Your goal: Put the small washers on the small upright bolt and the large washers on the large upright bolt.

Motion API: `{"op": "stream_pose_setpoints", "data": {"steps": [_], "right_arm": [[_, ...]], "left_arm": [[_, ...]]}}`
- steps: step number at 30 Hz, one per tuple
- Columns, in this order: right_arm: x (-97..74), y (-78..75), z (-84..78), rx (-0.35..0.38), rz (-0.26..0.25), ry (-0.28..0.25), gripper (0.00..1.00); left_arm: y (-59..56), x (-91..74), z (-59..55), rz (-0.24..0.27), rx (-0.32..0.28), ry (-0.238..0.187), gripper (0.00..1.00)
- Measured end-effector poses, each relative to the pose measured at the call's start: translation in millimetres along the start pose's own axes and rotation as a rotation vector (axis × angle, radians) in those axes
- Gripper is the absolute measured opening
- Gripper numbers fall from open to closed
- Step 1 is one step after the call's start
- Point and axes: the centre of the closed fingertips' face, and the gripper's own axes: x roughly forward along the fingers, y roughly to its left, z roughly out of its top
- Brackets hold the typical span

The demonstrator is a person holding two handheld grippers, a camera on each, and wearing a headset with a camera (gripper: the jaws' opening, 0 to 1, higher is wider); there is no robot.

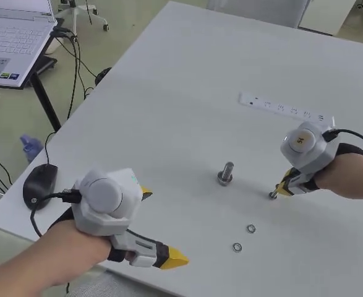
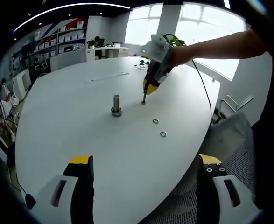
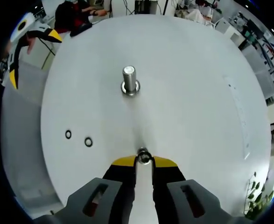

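White bench in an office room, laptop at upper left. Right hand-held gripper, centre right, jaws drawn close about the small upright bolt. Left hand-held gripper, lower left, wide open, empty. Large upright bolt at centre, two washers lying below it.

Two upright bolts out there: one large bolt and one small bolt. Two loose washers, a first washer and a second washer. Two grippers, the left gripper and the right gripper. One power strip, one laptop, one mouse.
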Motion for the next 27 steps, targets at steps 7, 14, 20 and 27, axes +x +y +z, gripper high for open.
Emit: {"op": "stream_pose_setpoints", "data": {"steps": [7,14,20,27], "right_arm": [[10.6,-1.5,-3.1,-0.001,0.005,0.005,0.13],[22.1,-1.0,-7.7,0.005,0.015,0.016,0.13],[30.9,-0.2,-10.4,0.003,0.019,0.02,0.13],[32.9,0.0,-10.4,-0.009,0.022,0.025,0.13]], "left_arm": [[0.9,0.9,2.0,-0.001,0.012,0.01,0.91],[7.0,0.4,2.7,0.004,0.009,0.016,0.91],[7.3,-1.9,0.8,0.007,-0.01,0.015,0.9],[8.3,-1.4,-0.9,0.009,-0.016,0.012,0.88]]}}
